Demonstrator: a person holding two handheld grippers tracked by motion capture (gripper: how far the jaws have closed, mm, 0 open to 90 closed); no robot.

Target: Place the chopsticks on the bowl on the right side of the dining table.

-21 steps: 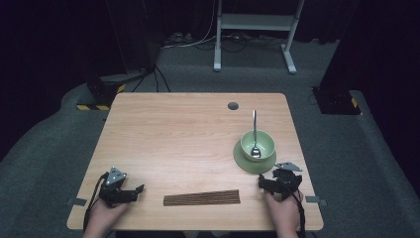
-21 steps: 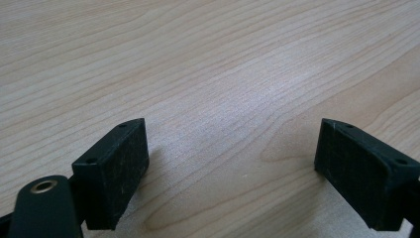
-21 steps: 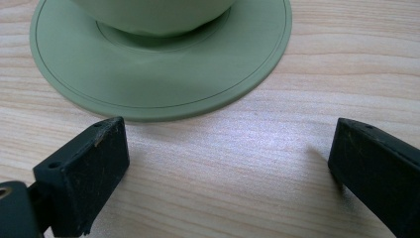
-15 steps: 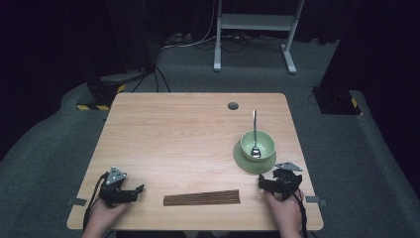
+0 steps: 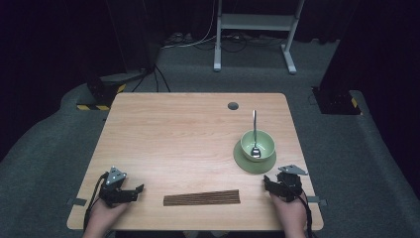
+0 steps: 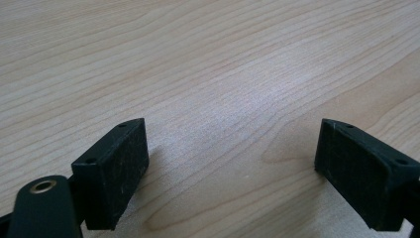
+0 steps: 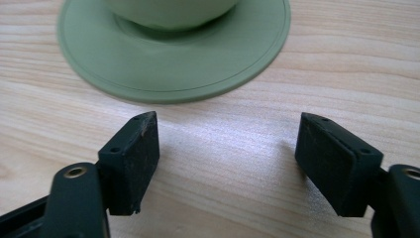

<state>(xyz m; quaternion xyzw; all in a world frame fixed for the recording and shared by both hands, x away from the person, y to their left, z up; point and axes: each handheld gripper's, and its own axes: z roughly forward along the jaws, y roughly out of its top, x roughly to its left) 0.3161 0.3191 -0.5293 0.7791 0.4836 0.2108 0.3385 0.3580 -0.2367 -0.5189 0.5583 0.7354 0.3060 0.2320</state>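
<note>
The right gripper (image 5: 277,184) rests near the table's (image 5: 188,139) front right corner, jaws spread and empty; the green saucer (image 7: 173,74) lies just ahead of them, apart from the pads, bearing the bowl (image 5: 257,144) with a spoon (image 5: 254,134) in it. The left gripper (image 5: 130,192) sits at the front left, likewise released over bare wood. The dark mat (image 5: 201,198) lies between the two, touching neither.

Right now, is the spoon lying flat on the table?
No, the spoon stands in the green bowl, its handle leaning on the far rim.
</note>
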